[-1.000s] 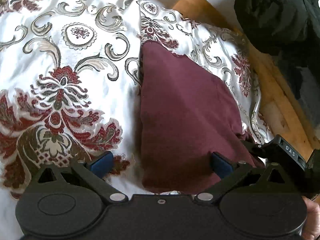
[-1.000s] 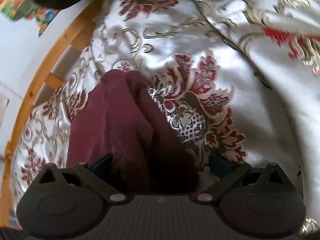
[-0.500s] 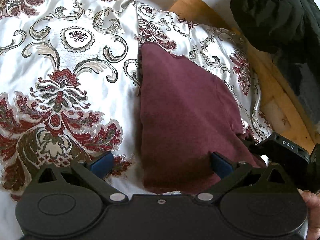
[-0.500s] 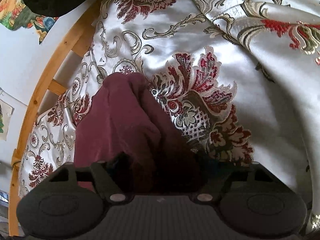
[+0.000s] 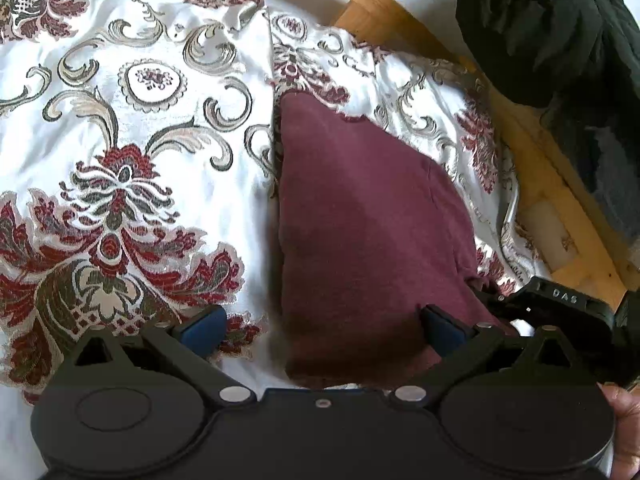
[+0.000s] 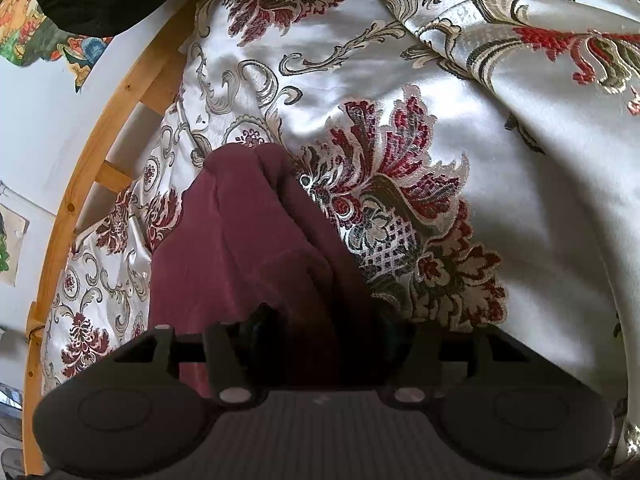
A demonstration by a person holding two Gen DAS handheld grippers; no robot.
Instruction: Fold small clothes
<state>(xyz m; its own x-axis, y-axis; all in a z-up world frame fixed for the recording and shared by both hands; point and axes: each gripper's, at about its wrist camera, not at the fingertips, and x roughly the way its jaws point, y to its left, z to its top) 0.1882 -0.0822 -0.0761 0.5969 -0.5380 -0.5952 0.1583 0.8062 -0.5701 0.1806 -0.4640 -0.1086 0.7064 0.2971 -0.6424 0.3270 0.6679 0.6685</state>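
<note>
A small maroon garment (image 5: 368, 236) lies on a white bedspread with a red and gold floral pattern (image 5: 120, 152). My left gripper (image 5: 320, 326) is open, its blue pads spread wide over the garment's near edge. My right gripper (image 6: 320, 332) has its jaws drawn together on a bunched near edge of the maroon garment (image 6: 248, 248), which rises in folds toward it. The right gripper also shows at the garment's right edge in the left wrist view (image 5: 560, 312).
A curved wooden bed frame (image 5: 560, 184) runs along the far right of the bed, also in the right wrist view (image 6: 92, 152). A black garment (image 5: 552, 28) hangs over the frame. A raised fold of bedspread (image 6: 520, 40) lies at the upper right.
My right gripper closed from wide open onto the maroon garment's edge and lifted it slightly. My left gripper stayed open and nearly still.
</note>
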